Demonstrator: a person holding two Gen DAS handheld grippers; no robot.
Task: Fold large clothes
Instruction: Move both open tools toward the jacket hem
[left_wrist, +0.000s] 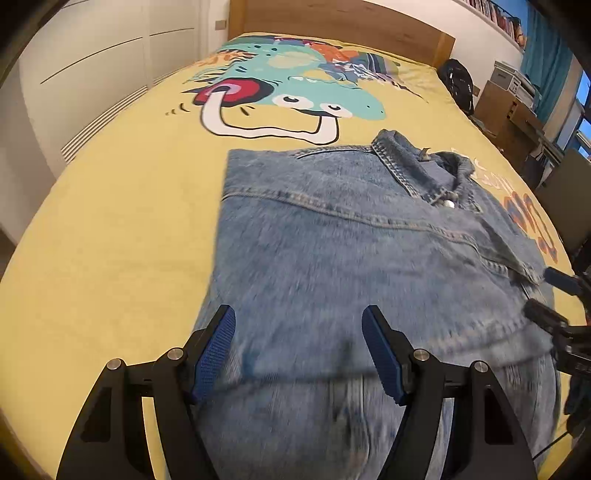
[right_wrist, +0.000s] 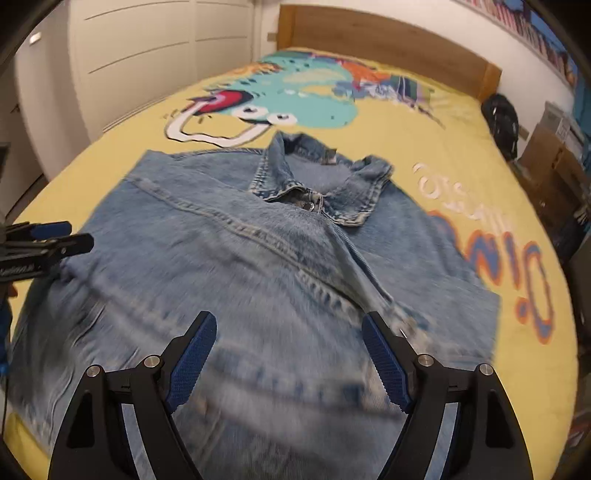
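A blue denim jacket (left_wrist: 332, 251) lies flat on the yellow bedspread (left_wrist: 129, 221), collar away from me, sides folded inward. It also shows in the right wrist view (right_wrist: 258, 266). My left gripper (left_wrist: 298, 325) is open and empty, hovering over the jacket's near part. My right gripper (right_wrist: 289, 332) is open and empty over the jacket's near right part. The right gripper's fingers (left_wrist: 554, 295) show at the right edge of the left wrist view. The left gripper's fingers (right_wrist: 55, 236) show at the left edge of the right wrist view.
The bedspread (right_wrist: 480, 147) has a cartoon dinosaur print (left_wrist: 295, 92) beyond the jacket. A wooden headboard (left_wrist: 332, 22) stands at the far end. White wardrobes (left_wrist: 92, 74) are on the left. A black backpack (left_wrist: 458, 85) and cardboard boxes (left_wrist: 509, 110) are on the right.
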